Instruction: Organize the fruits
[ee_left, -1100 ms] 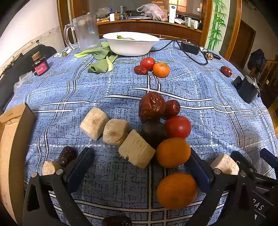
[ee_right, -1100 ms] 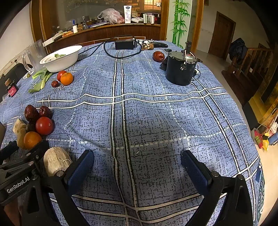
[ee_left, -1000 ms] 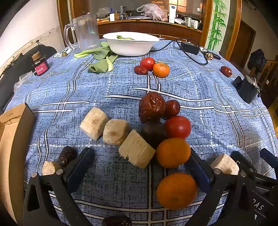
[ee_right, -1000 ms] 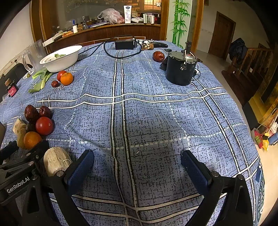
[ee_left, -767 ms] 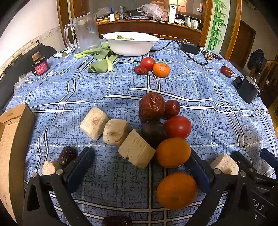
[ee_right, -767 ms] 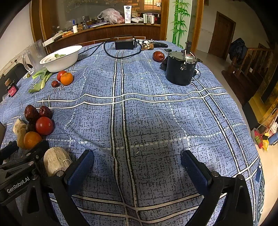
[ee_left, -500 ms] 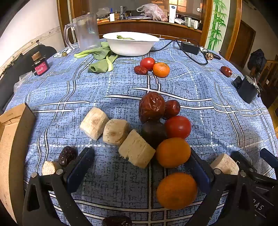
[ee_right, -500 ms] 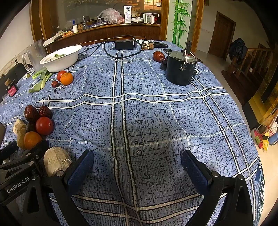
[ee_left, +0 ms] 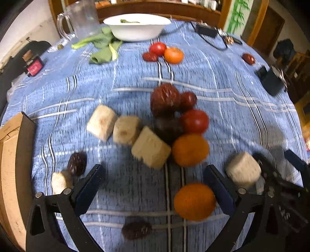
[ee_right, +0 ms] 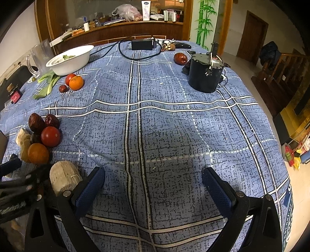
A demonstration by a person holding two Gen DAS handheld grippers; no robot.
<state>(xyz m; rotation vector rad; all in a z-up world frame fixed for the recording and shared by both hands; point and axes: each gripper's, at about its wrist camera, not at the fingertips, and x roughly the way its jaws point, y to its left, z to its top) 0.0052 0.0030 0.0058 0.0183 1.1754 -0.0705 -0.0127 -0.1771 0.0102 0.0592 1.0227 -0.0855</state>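
My left gripper [ee_left: 155, 186] is open and empty above the blue checked cloth. An orange [ee_left: 194, 201] lies just inside its right finger. Ahead sits a cluster: another orange [ee_left: 190, 149], a tomato [ee_left: 194, 121], red dates [ee_left: 164, 97], a dark fruit [ee_left: 167, 128] and pale sugarcane chunks [ee_left: 150, 147]. A far group holds a tomato [ee_left: 158, 48], an orange [ee_left: 173, 55] and a date [ee_left: 149, 56]. My right gripper [ee_right: 153, 186] is open and empty over bare cloth; the cluster [ee_right: 50, 136] lies to its left.
A white bowl [ee_left: 135, 28], greens [ee_left: 103, 48] and a clear jug [ee_left: 81, 18] stand at the back. A black pot [ee_right: 206, 74] and a red fruit [ee_right: 180, 58] are at the far right. A cardboard box [ee_left: 11, 164] is at the left edge.
The left gripper has lifted and shifted slightly, blurring its view; the fruits appear lower and farther apart from its fingers. The right gripper has not moved.
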